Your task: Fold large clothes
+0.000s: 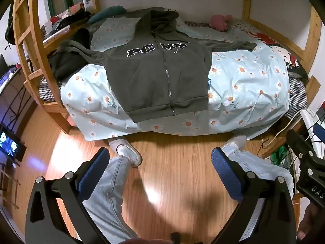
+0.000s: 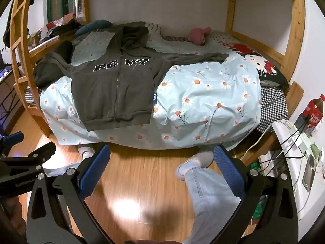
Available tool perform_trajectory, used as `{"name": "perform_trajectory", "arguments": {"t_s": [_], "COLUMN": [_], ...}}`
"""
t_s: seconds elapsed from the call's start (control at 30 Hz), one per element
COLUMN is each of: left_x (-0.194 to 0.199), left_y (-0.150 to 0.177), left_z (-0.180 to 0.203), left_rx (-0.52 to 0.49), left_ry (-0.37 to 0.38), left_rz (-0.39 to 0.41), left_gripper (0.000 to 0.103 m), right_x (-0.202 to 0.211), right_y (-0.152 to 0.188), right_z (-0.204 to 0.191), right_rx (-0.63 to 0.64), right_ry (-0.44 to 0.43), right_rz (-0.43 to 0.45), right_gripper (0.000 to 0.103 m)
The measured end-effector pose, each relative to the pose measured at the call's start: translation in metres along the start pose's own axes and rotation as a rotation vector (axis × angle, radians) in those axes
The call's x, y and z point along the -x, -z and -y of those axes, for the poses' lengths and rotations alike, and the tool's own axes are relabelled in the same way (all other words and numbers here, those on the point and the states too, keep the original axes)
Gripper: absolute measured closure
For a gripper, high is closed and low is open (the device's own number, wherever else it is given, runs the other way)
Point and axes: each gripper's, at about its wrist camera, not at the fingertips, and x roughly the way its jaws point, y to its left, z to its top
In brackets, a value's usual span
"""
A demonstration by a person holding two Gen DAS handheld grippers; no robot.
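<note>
Right now both tools idle over the wood floor point(image 1: 172, 172): left gripper point(image 1: 160, 168) jaws spread wide, nothing between; right gripper point(image 2: 162, 166) same. Grey zip hoodie point(image 1: 160, 77) lies front-up, sleeves out, on the daisy-print duvet point(image 1: 243, 85), well apart from both grippers.

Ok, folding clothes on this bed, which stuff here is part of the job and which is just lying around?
Part of the job:
- grey zip hoodie, spread flat on the bed
- left tongs, open, empty
- right tongs, open, empty

Just lying about:
- daisy duvet
- pink plush toy
- cartoon cat pillow
- red-label bottle
- black garment by the bed's left end
</note>
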Motion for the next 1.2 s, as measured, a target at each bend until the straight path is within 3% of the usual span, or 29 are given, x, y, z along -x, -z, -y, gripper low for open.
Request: {"name": "perform_trajectory", "arguments": {"t_s": [1.2], "left_x": [-0.0032], "left_y": [0.0066], "left_z": [0.0003], "left_rx": [-0.014], "left_ry": [-0.010], "left_rz": [-0.009], "left_gripper": [0.005], "right_x": [-0.0058], "right_y": [0.0020], "right_z": [0.0010], "right_rx": [-0.006], "right_ry": [-0.007], "right_rz": [-0.024], "right_gripper": [0.003]}}
